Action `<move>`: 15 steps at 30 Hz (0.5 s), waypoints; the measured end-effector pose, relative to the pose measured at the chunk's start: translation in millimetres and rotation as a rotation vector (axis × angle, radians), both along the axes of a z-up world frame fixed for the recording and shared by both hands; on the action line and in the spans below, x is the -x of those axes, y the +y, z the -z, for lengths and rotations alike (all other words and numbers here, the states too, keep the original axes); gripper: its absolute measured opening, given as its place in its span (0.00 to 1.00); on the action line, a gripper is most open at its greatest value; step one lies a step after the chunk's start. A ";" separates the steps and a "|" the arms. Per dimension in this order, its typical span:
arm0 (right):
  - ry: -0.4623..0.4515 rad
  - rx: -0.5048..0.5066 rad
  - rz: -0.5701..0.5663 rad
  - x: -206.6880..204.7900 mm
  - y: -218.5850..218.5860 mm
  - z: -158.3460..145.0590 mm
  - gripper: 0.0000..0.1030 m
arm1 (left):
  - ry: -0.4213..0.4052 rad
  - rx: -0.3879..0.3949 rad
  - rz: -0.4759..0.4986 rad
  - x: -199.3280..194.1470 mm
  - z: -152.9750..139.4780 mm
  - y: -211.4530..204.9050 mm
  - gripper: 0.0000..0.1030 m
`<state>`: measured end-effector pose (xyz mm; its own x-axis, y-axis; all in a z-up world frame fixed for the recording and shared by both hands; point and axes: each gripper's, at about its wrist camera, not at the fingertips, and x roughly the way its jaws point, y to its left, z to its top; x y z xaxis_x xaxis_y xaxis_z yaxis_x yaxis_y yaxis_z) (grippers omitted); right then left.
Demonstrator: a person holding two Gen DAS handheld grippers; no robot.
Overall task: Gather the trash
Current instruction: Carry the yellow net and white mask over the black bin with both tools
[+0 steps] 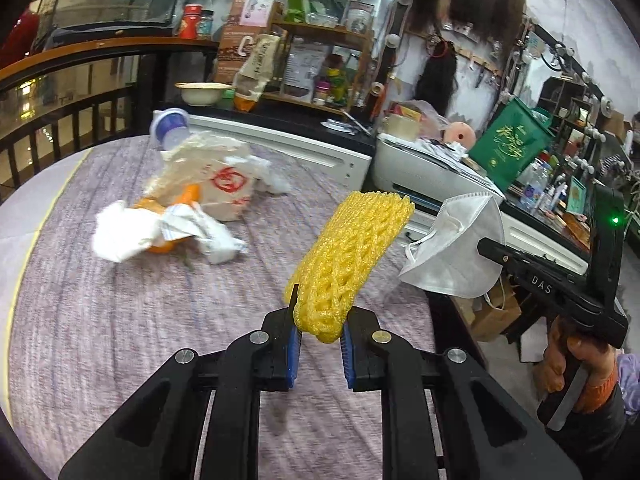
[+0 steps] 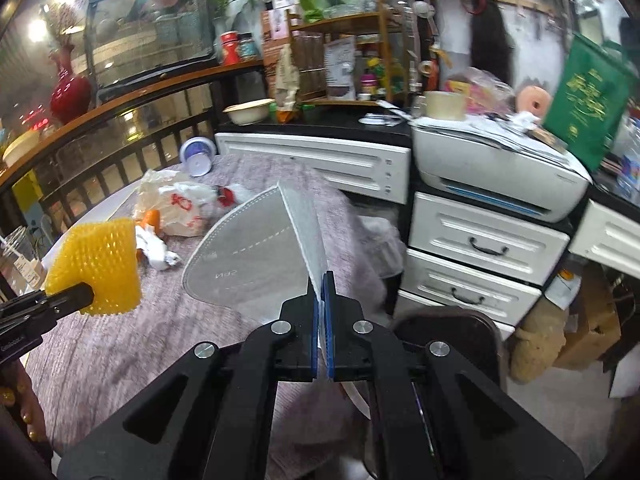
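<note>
The left gripper is clamped on the lower end of a yellow foam fruit net, which stands up and away from the jaws above the round table. The right gripper is pressed fully together on the fold edge of a white folded face mask, held over the table's edge.

The net is caught only by its end, and being soft foam it could squeeze thinner and slip out if swung. The mask hangs from a thin seam; its loose ear loops could snag on the other gripper, since both loads ride close together.

More trash waits on the table: crumpled tissues, a printed plastic bag over something orange, possibly peel, and a tipped plastic cup. No bin shows in either view, so a drop could miss.
</note>
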<state>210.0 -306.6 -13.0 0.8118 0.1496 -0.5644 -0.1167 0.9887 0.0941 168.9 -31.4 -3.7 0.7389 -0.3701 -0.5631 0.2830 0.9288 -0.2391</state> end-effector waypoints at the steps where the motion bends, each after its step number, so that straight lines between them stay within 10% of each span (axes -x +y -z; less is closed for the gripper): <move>1: 0.000 -0.001 0.020 3.5 -9.1 0.8 0.03 | 0.000 0.005 0.017 0.9 0.1 -9.2 0.16; 15: 0.193 -0.019 0.251 20.4 -121.3 76.7 0.03 | 0.019 0.012 0.242 16.1 11.0 -125.0 0.16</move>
<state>189.6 -427.9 -89.7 0.7026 -0.0299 -0.7110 0.1522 0.9823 0.1091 152.9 -156.4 -14.7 0.6167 -0.5420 -0.5708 0.4926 0.8314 -0.2572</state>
